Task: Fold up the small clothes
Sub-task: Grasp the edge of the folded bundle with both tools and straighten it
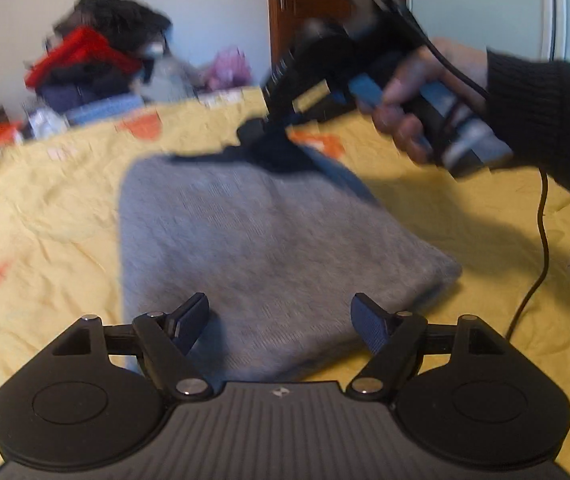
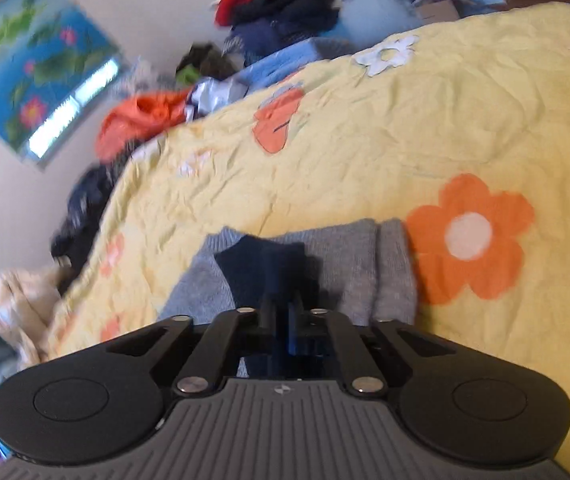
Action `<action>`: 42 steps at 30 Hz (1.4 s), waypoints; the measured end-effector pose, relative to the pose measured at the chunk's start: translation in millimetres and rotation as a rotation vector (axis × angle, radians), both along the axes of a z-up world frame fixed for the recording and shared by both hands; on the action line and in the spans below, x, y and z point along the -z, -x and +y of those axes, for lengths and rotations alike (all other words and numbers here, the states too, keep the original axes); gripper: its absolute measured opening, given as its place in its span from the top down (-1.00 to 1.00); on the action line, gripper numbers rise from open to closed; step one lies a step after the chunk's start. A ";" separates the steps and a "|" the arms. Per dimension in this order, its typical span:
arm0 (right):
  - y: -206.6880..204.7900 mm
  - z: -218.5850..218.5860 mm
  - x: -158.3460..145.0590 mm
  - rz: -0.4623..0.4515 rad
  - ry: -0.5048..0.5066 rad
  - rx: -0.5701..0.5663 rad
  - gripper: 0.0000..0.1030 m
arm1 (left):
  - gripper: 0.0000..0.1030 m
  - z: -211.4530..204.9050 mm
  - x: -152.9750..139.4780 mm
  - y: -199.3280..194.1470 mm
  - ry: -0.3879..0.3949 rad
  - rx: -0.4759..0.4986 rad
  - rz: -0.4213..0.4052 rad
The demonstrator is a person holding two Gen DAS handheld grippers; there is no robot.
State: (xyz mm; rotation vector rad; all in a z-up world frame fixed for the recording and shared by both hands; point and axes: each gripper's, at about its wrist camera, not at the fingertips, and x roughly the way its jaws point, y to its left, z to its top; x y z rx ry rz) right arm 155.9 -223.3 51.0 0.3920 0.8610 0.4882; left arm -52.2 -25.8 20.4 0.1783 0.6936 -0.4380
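A grey knitted garment (image 1: 261,240) lies folded into a rough rectangle on the yellow flowered bedspread (image 1: 45,208). Its far edge shows a dark navy part (image 1: 325,164). My left gripper (image 1: 281,312) hovers over the near edge of the garment, its jaws wide open with only the cloth below them. A hand in a black sleeve holds my right gripper (image 1: 263,136) over the navy far edge. In the right wrist view that gripper (image 2: 283,300) is shut, fingers together above the grey garment (image 2: 365,260) and its navy patch (image 2: 245,268). I see no cloth pinched between them.
A heap of red, black and blue clothes (image 1: 97,60) is stacked at the far side of the bed, with an orange garment (image 2: 141,120) beside it. A black cable (image 1: 541,240) hangs from the right gripper across the bedspread. A wooden door (image 1: 305,8) stands behind.
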 end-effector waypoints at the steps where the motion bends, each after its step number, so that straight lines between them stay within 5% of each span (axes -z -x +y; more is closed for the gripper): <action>1: 0.0 5.4 -4.8 -0.048 0.068 -0.007 0.83 | -0.51 0.2 5.2 -5.8 0.017 -0.008 0.034; 7: -4.8 -9.3 21.8 -0.040 0.124 0.057 0.83 | -0.68 -4.1 12.4 -14.4 0.048 -0.027 0.047; 9: 15.9 -16.2 18.2 -0.051 0.072 0.075 0.55 | -0.69 5.0 3.7 -3.9 0.061 -0.022 0.023; 11: 46.1 -30.3 5.9 -0.062 -0.030 0.070 0.01 | -0.69 18.3 -2.4 13.0 0.039 -0.031 -0.045; 12: 63.7 -37.2 -0.3 -0.067 -0.087 0.055 -0.05 | -0.69 24.9 -3.7 22.2 0.009 -0.036 -0.077; 16: 124.6 -49.2 -5.4 -0.040 -0.135 -0.034 -0.07 | -0.69 42.7 1.9 43.0 -0.117 -0.079 -0.153; 21: 153.7 -40.9 10.0 0.028 -0.070 -0.080 -0.01 | -0.68 49.4 11.9 31.8 -0.094 -0.118 -0.106; 22: 154.7 -37.7 14.5 0.041 -0.060 -0.085 0.11 | -0.58 48.1 13.3 29.1 -0.094 -0.126 -0.113; 25: 154.6 -23.5 26.5 0.079 -0.034 -0.130 0.77 | 0.46 47.0 18.3 23.2 -0.061 -0.138 -0.088; 30: 159.4 -26.7 11.6 0.013 0.044 -0.155 0.81 | 0.83 54.5 15.9 23.9 -0.037 -0.140 -0.060; 33: 157.9 -41.7 20.7 0.019 0.124 -0.120 0.82 | 0.83 59.5 17.8 19.8 -0.012 -0.152 -0.041; 35: 159.4 -47.1 29.0 0.024 0.070 -0.110 0.79 | 0.82 56.7 16.1 17.9 -0.029 -0.154 -0.043; 37: 161.9 -49.0 25.2 0.039 0.031 -0.095 0.49 | 0.80 59.1 9.0 23.0 -0.012 -0.133 -0.039; 40: 171.8 -58.6 12.4 0.020 -0.062 -0.103 -0.39 | 0.65 79.4 -8.2 33.0 0.107 -0.095 -0.003; 42: 171.9 -70.2 1.9 -0.022 -0.090 -0.059 -0.53 | 0.36 96.0 -15.5 29.4 0.215 -0.123 0.034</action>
